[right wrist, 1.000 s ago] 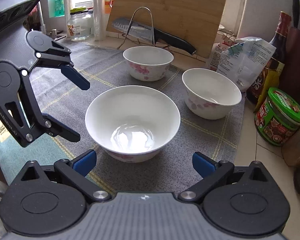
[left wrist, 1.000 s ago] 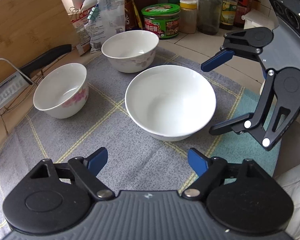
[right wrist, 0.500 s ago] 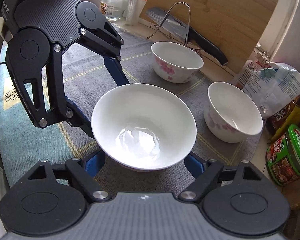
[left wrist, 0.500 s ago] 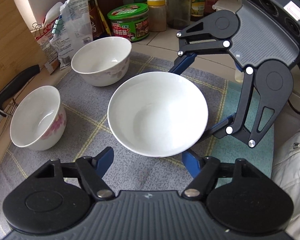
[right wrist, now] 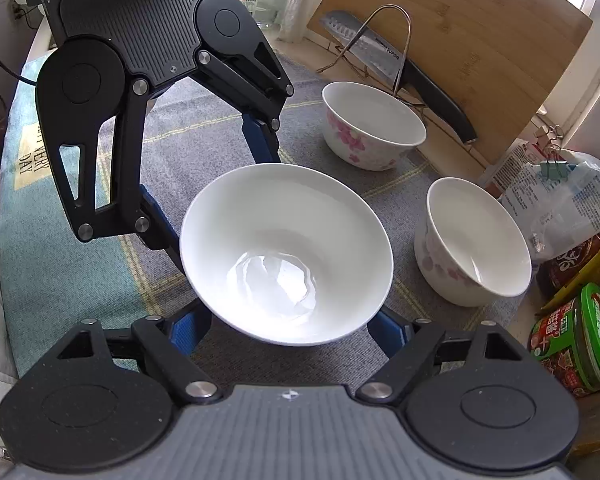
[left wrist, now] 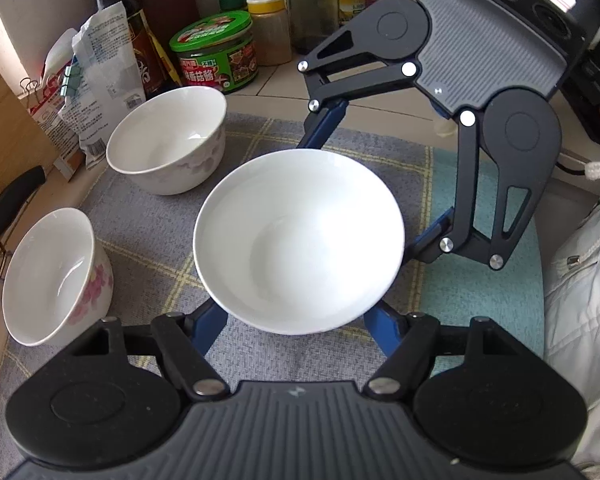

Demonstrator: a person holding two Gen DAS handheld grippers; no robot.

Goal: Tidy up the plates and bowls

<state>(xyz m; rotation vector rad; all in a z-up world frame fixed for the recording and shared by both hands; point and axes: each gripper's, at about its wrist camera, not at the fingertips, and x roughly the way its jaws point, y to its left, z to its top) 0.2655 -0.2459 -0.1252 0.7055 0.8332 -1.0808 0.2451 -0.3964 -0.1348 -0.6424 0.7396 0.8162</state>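
Grey checked cloth mat (left wrist: pixel 148 216) covers your tiled tabletop (left wrist: pixel 276 80); both claws, left (left wrist: pixel 296 320) and right (right wrist: pixel 288 328), straddle the wide white ceramic bowl (left wrist: pixel 300 240), grip uncertain.

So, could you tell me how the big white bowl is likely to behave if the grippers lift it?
The big bowl looks like glazed ceramic, so probably rigid and breakable if dropped. Its shiny surface may be slippery against the fingers. The walls flare wide from a narrow base, so a hold from below the rim could let it tilt or slide; a level lift seems wise.
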